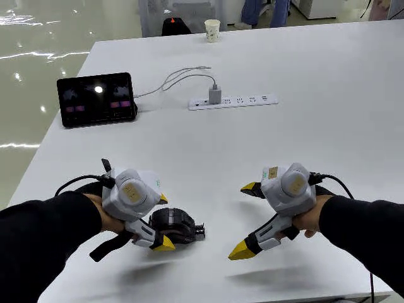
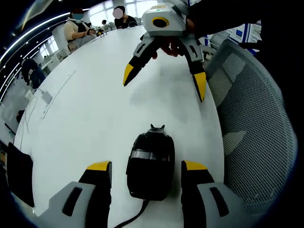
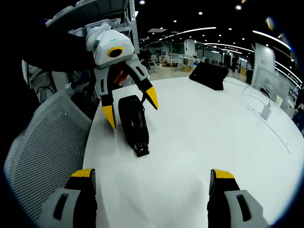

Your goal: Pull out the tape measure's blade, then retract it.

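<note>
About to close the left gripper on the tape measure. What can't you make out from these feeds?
- Tape measure, one side of its case: head view, covered by the left gripper.
- Blade hook: too small to read its shape in the right gripper view.
- Tablet screen: washed out by glare and too small to read, head view.

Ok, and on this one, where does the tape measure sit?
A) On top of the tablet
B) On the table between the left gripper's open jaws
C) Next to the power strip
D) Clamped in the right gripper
B: the tape measure lies on the table between the spread jaws of the left gripper, while the right gripper hangs open, apart from it.
</note>
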`<state>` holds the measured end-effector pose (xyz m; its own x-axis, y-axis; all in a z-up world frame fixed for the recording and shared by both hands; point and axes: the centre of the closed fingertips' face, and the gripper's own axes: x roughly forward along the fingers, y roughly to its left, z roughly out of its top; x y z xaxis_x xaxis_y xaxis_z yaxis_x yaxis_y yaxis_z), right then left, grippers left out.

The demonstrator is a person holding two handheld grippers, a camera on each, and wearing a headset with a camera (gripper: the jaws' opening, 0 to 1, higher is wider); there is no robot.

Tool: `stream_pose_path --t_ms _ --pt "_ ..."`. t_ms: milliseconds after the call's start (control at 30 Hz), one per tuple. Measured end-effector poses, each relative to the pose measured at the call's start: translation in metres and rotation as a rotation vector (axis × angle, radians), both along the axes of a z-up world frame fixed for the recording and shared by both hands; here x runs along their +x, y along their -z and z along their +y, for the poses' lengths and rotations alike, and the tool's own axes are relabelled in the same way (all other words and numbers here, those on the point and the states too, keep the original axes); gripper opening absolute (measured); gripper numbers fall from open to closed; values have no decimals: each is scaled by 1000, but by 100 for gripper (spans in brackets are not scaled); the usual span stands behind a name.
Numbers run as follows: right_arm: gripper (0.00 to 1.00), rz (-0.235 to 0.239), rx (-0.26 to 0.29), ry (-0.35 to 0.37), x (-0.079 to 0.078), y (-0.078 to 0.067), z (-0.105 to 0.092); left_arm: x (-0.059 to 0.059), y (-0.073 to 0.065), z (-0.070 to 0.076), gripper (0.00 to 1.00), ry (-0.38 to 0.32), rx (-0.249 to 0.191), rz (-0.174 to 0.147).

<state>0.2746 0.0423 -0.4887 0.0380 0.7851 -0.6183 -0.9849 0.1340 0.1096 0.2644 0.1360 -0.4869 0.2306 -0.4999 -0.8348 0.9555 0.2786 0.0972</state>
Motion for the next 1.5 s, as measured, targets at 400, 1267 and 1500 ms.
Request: stream_pose_path --t_ms 400,1267,1500 --pt "87 -36 -6 -60 3 -4 21 -3 2 -5 31 39 33 4" --pt "33 -105 -86 -186 -12 22 56 -3 5 -4 31 27 51 0" --pt "24 -106 -115 -217 -15 29 57 -3 5 -4 31 23 47 -3"
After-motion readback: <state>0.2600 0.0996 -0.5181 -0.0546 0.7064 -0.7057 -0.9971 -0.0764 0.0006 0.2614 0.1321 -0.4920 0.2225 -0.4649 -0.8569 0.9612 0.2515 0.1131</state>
